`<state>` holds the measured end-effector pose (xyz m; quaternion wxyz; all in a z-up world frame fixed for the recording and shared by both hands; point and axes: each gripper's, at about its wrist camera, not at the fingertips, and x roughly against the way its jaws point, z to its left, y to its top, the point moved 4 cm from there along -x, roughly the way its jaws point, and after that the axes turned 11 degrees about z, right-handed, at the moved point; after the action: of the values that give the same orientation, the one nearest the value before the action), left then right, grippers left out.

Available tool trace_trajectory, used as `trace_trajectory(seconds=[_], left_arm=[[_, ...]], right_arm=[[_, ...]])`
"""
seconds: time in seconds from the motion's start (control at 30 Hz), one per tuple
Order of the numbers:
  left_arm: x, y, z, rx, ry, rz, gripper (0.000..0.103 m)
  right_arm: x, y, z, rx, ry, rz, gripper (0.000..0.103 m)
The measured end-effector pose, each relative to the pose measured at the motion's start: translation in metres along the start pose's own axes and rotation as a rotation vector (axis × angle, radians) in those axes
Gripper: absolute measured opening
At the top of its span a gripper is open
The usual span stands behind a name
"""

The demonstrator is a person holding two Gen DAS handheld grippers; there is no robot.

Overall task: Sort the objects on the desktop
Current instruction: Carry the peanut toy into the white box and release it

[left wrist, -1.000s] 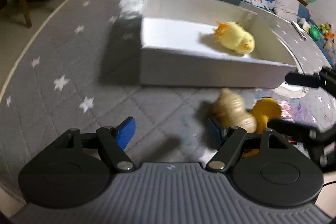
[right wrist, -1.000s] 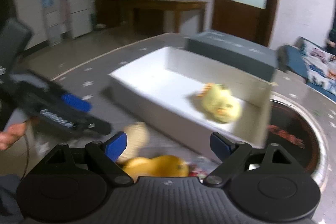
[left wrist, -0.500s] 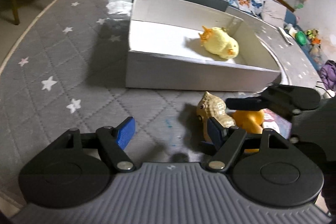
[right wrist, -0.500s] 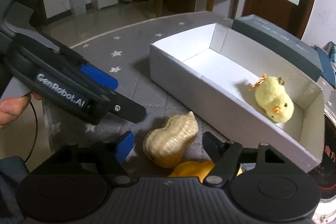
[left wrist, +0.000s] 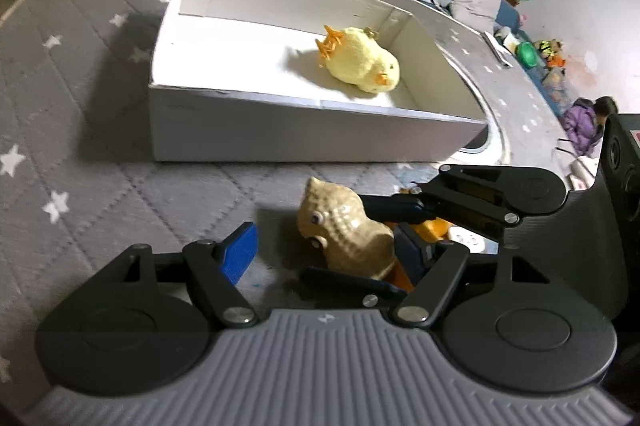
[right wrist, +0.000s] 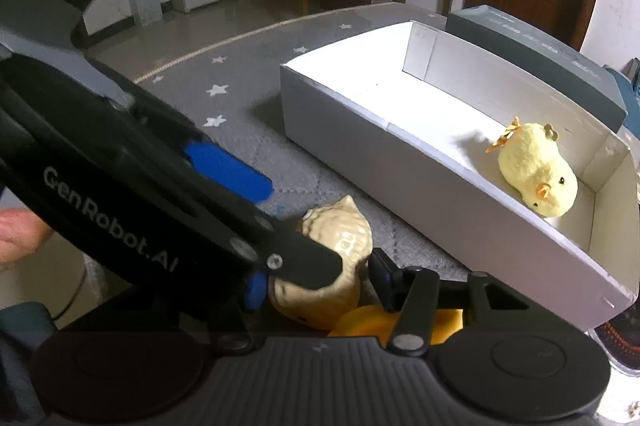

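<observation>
A: Two grippers crowd one toy, why?
B: Going left to right: the left gripper (left wrist: 328,250) stands spread, its blue pads (left wrist: 239,253) pinching nothing, with the peanut toy (left wrist: 346,230) low between its fingers near the table's near edge. I judge it is only waiting.
A: And the right gripper (right wrist: 316,284)?
B: Its jaws are closing on the peanut toy's sides, pads against the shell, likely to lift it.
A: Where would it go?
B: Probably the white box (left wrist: 304,134), just beyond on the star-patterned tablecloth (left wrist: 80,74). A yellow chick plush (left wrist: 362,60) already lies toward the box's right end.
A: What else is left?
B: An orange toy (right wrist: 400,324), touching the peanut and mostly hidden.
</observation>
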<state>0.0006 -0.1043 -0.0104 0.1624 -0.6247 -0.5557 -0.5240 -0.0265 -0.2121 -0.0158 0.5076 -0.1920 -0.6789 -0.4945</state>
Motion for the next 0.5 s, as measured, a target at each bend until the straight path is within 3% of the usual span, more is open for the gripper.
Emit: trace_trajectory(seconds=[0.2,0.5], left_arm=[[0.017,0.007,-0.013,-0.009,-0.064,-0.023,0.074],[0.057,0.058,-0.03,-0.055,-0.091,-0.176,0.074]], right_arm=[[0.021,0.005,-0.003,-0.013,0.012,-0.064,0.052],[0.067,0.036,-0.025,-0.025,-0.031,-0.217,0.052]])
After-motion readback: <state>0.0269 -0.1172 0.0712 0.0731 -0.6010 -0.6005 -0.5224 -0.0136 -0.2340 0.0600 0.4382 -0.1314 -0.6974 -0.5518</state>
